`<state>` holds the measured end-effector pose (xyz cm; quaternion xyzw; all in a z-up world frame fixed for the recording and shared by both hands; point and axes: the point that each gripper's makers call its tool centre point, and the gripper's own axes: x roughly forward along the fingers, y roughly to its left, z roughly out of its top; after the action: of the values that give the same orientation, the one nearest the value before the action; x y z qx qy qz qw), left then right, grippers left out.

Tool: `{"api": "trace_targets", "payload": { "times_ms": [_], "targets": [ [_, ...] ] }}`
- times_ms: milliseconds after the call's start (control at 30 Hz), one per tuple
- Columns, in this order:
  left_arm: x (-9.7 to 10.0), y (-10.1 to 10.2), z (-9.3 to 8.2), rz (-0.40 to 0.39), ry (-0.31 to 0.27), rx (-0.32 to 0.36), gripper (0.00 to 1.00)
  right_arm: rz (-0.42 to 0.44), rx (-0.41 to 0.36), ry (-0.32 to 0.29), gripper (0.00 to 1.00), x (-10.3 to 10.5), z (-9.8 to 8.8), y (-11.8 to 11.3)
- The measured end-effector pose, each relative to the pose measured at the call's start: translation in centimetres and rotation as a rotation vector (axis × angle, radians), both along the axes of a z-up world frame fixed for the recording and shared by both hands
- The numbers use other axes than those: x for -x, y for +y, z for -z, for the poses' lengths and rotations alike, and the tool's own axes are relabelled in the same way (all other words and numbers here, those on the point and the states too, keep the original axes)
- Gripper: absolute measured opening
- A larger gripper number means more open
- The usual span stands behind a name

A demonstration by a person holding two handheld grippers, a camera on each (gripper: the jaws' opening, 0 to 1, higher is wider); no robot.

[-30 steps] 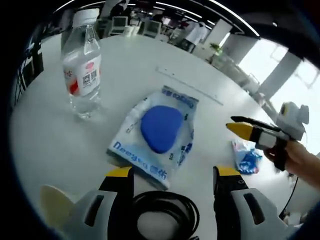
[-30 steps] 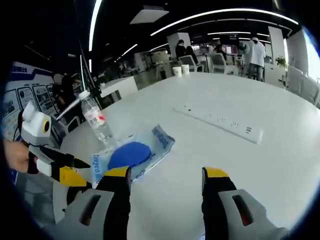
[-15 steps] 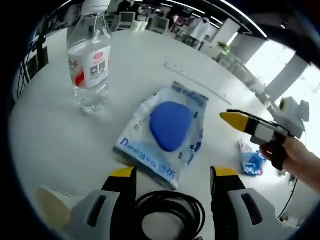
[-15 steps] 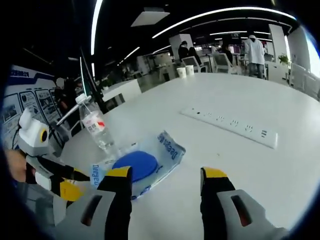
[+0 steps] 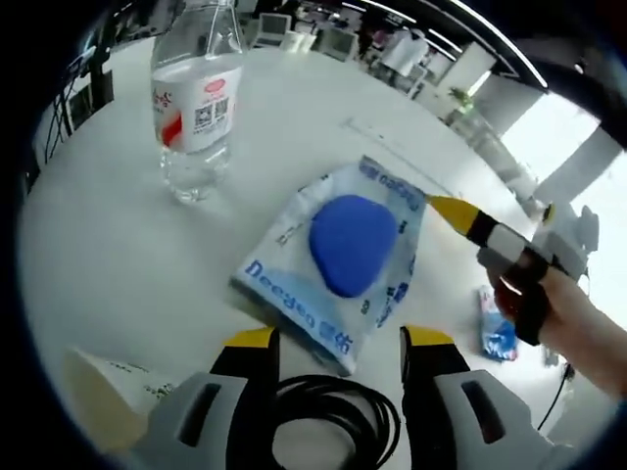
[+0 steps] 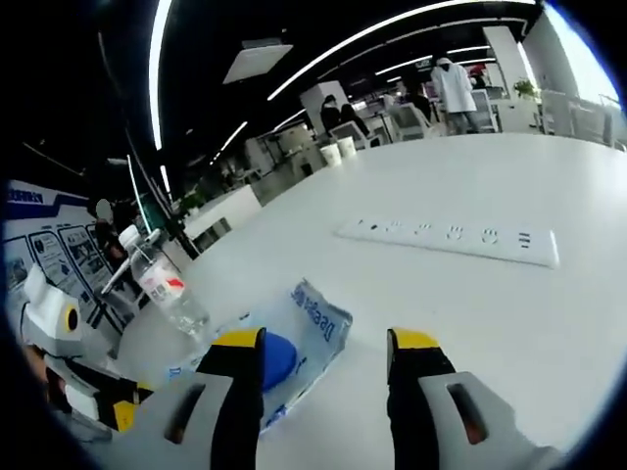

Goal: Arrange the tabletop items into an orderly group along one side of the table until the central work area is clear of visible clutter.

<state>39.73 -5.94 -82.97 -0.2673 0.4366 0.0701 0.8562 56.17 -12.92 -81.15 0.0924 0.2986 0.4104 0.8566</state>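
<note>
A clear packet (image 5: 294,257) printed with blue letters lies flat on the white table (image 5: 108,245), with a blue rounded pad (image 5: 351,243) inside it. My left gripper (image 5: 339,343) stands open just short of its near edge, over a coil of black cable (image 5: 328,431). A person's hand brings my right gripper (image 5: 453,210) in from the right, its yellow tip at the packet's far right edge. In the right gripper view the right gripper (image 6: 325,343) is open and holds nothing, with the packet (image 6: 312,318) just beyond its jaws and the left gripper (image 6: 118,411) at lower left.
A water bottle (image 5: 201,108) with a red and white label stands upright left of the packet, also seen as the bottle (image 6: 165,286). A small blue and white wrapper (image 5: 498,331) lies at the right. A white power strip (image 6: 451,237) lies further along. A pale paper piece (image 5: 98,392) sits lower left.
The right gripper has come in from the right until its tip reaches the packet's edge. Both cameras have shifted, bringing the packet and bottle closer.
</note>
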Motion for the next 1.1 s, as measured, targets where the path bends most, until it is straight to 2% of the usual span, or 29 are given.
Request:
{"api": "trace_targets", "payload": {
  "times_ms": [67, 333, 400, 500, 533, 633, 767, 833, 900, 1000, 1100],
  "targets": [
    [0.2, 0.3, 0.3, 0.003, 0.012, -0.026, 0.42, 0.008, -0.006, 0.004, 0.47, -0.2, 0.2, 0.1],
    [0.0, 0.5, 0.9, -0.024, 0.036, -0.02, 0.36, 0.022, -0.018, 0.033, 0.43, -0.6, 1.7, 0.7],
    [0.2, 0.7, 1.2, -0.015, 0.057, -0.041, 0.3, 0.02, -0.019, 0.047, 0.38, -0.3, 2.0, 0.9],
    [0.4, 1.1, 1.6, -0.005, 0.072, -0.066, 0.18, 0.022, -0.027, 0.035, 0.31, -0.6, 1.9, 1.1],
    [0.5, 1.3, 1.6, -0.001, 0.073, -0.075, 0.15, 0.028, -0.051, 0.041, 0.28, -0.8, 1.8, 1.3],
    [0.2, 1.4, 1.7, -0.022, 0.068, -0.064, 0.15, 0.041, -0.055, 0.05, 0.22, -0.8, 2.0, 1.3],
    [0.0, 1.5, 1.7, -0.033, 0.067, -0.054, 0.12, 0.034, -0.062, 0.07, 0.08, -0.2, 2.2, 1.5],
    [0.0, 1.6, 1.7, -0.029, 0.069, -0.062, 0.11, 0.031, -0.068, 0.068, 0.08, 0.0, 2.1, 1.5],
    [-0.1, 2.0, 1.6, -0.027, 0.062, -0.099, 0.1, 0.023, -0.111, 0.074, 0.04, 0.1, 1.5, 1.8],
    [-0.4, 2.0, 1.5, -0.062, 0.056, -0.074, 0.05, 0.002, -0.104, 0.056, 0.01, 0.5, 1.1, 1.7],
    [-0.8, 2.3, 0.8, -0.075, 0.038, -0.092, 0.0, -0.004, -0.105, 0.06, 0.0, 0.7, 0.8, 1.5]
  ]
}}
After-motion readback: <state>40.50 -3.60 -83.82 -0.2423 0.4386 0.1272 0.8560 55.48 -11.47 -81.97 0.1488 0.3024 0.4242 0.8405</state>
